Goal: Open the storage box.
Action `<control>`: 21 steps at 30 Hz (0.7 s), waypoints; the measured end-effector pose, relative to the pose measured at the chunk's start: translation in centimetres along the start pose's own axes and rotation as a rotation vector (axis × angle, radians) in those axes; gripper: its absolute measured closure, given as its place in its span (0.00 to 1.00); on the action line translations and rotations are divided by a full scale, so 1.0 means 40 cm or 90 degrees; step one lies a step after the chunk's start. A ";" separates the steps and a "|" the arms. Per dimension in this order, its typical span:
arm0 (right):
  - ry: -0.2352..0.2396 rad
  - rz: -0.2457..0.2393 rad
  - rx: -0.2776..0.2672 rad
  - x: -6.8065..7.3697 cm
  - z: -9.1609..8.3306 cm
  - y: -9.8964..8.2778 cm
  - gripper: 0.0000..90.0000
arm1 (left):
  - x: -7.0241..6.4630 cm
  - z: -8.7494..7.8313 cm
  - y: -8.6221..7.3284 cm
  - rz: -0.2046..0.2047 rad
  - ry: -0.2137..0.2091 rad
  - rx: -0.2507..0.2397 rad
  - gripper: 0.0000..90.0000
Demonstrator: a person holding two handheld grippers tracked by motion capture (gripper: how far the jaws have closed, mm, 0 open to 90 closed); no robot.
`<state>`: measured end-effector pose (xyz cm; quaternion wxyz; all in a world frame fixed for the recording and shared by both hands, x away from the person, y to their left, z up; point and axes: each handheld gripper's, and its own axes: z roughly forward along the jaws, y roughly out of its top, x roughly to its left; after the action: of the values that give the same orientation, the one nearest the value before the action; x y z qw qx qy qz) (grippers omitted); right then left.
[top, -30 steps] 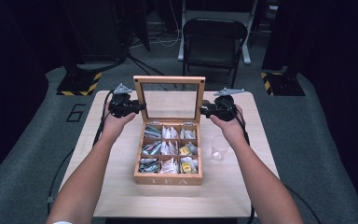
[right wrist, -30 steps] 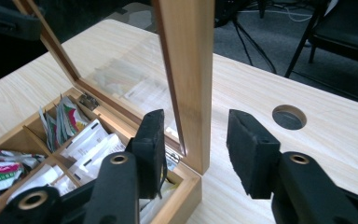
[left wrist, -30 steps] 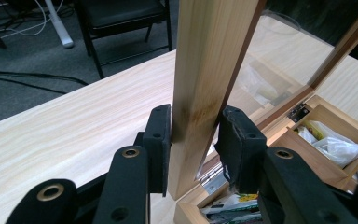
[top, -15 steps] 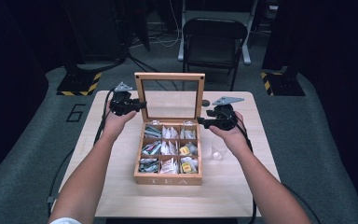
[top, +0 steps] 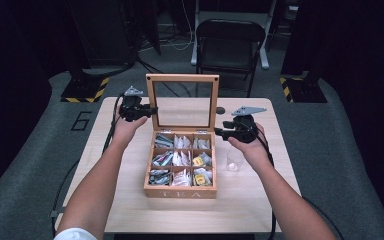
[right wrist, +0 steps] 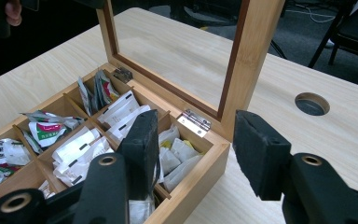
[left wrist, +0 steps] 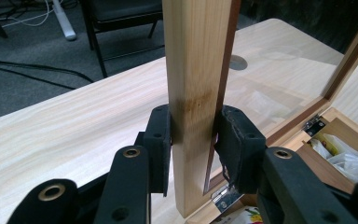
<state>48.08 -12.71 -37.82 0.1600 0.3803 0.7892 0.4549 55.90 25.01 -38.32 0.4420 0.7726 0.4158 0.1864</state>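
Observation:
A wooden tea box [top: 180, 192] stands mid-table with its glass lid [top: 182, 78] raised upright. Its compartments hold several tea bags [top: 180, 160]. My left gripper [top: 150, 111] is shut on the lid's left frame piece. In the left gripper view, my left gripper [left wrist: 193, 128] has both pads pressed on that wooden frame [left wrist: 196, 46]. My right gripper [top: 219, 132] hovers by the box's back right corner. In its own view, my right gripper [right wrist: 196, 140] is open; its jaws have just been closing, with nothing gripped between them. The box corner [right wrist: 200, 175] and the lid frame [right wrist: 256, 46] lie beyond.
A clear plastic cup [top: 234, 160] stands right of the box under my right hand. The wooden table [top: 130, 210] has a round hole [top: 221, 110] behind the lid. A black folding chair [top: 227, 45] stands beyond the far edge.
My right gripper has drawn away from the lid's right edge, toward the person and slightly lower. The left gripper and the lid have stayed put.

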 end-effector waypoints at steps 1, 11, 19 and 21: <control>0.002 0.000 0.001 0.001 -0.001 -0.001 0.56 | 0.001 0.001 0.001 -0.001 -0.001 0.002 0.73; 0.008 -0.005 0.003 0.004 -0.005 -0.007 0.57 | 0.010 0.010 -0.001 0.002 0.002 0.010 0.71; 0.012 -0.004 0.009 0.004 0.004 -0.017 0.56 | 0.015 0.010 -0.010 -0.007 0.003 0.010 0.70; 0.011 -0.004 0.010 0.005 0.005 -0.018 0.56 | 0.015 0.007 -0.011 -0.009 0.003 0.012 0.70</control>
<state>47.77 -12.66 -38.51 0.1514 0.3753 0.7953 0.4514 56.22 25.45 -38.88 0.4352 0.7732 0.4242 0.1815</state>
